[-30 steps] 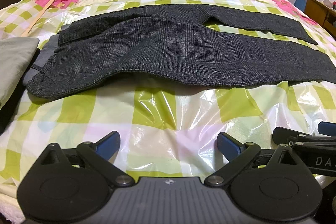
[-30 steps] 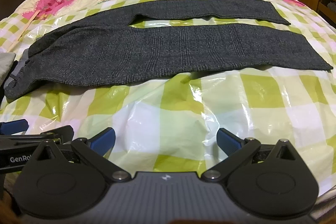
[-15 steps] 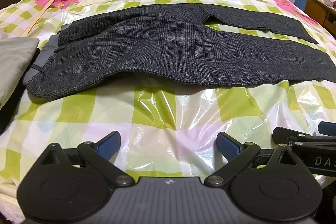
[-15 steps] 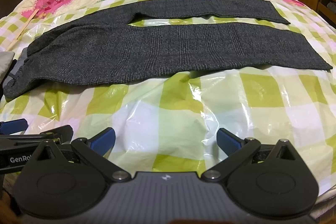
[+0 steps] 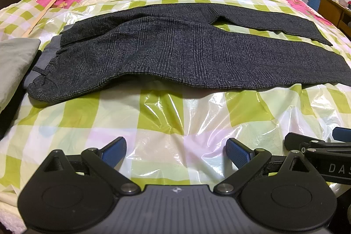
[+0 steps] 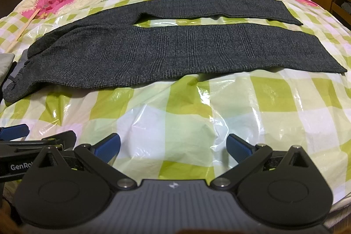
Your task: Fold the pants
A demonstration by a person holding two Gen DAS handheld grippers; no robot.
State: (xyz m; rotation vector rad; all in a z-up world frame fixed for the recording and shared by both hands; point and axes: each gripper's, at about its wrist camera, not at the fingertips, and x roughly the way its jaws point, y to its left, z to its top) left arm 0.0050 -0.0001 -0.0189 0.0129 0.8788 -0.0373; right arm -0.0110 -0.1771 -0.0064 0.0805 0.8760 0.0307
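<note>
Pants (image 5: 175,54) flat, unfolded on checked bedspread (image 5: 166,115); left hand-held gripper (image 5: 175,149) and right hand-held gripper (image 6: 173,146) both wide open, empty.

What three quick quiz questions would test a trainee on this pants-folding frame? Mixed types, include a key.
1. True or false: the left tool grips the pants.
2. The waistband lies toward which side of both views? A left, B right.
3. Fill in: the two legs lie ____, checked bed cover showing between them.

Key: 1 false, both it and the right tool are open and short of the fabric; 2 A; 3 apart.
</note>
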